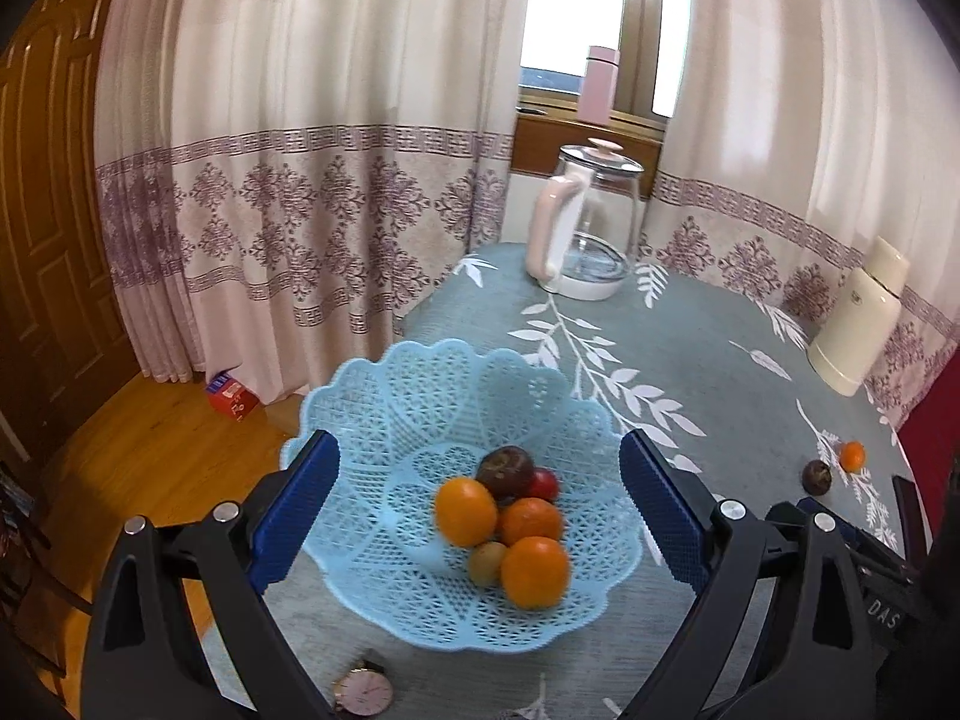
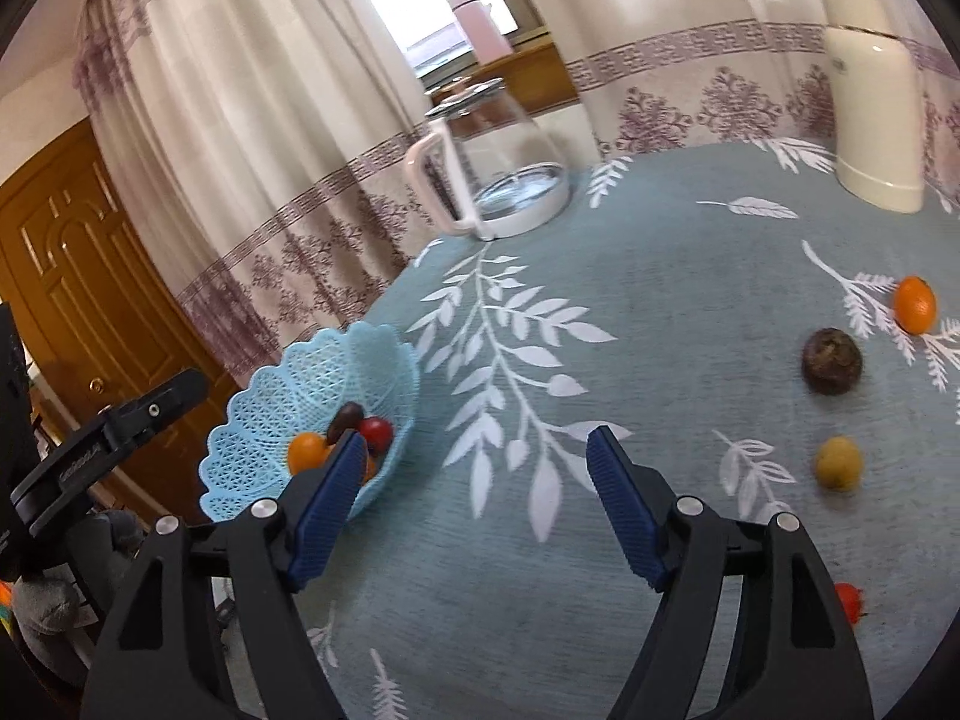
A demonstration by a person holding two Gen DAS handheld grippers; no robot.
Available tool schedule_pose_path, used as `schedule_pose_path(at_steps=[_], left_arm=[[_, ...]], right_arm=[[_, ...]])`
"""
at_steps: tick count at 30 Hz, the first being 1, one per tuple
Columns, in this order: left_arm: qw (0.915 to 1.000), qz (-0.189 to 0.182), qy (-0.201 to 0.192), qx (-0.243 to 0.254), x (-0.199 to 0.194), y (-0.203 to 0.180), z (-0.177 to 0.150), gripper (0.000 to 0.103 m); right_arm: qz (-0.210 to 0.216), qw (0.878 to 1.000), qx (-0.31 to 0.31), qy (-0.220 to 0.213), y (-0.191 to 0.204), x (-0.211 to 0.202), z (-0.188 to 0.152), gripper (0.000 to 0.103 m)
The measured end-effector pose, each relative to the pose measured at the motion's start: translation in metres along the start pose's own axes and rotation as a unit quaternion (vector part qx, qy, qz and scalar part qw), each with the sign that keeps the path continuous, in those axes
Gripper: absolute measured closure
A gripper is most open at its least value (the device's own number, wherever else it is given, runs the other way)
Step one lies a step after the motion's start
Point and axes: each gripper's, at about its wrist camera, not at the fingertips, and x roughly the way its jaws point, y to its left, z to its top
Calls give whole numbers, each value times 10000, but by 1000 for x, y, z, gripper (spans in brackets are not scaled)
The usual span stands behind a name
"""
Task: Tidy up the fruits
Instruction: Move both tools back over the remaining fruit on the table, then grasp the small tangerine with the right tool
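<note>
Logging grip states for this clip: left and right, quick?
Left gripper: open, empty, above the blue basket.
Right gripper: open, empty, over the tablecloth.

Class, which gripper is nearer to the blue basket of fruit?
Left. The left gripper hangs open right over the blue basket; the right gripper, also open, sits off to its side over bare tablecloth.

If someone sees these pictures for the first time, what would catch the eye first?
Most likely the light blue lattice basket near the table's edge, holding bright oranges and darker fruits. Next, the loose fruits on the leaf-patterned tablecloth: an orange, a dark brown fruit and a yellow fruit.
</note>
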Motion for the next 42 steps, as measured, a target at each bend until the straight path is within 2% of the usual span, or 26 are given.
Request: schedule_pose_path(at_steps=[10,25,34,42], left_arm=[[9989,-266,122,372,10,-47,-8,7],[9946,-669,324,728,33,-119,-20,7],[9925,-739,421,878,40,-148,-27,7],[9914,-718,481,982,44,-160,-29,7]], right_arm=[[-426,9978,508,-24,-56,-14,2,27],[-1576,9829,925,-229,-168,-50,21,27],[-1983,9770,774,-137,-206,-42,45,28],[-2103,9758,592,88,-222,-17,66,38]])
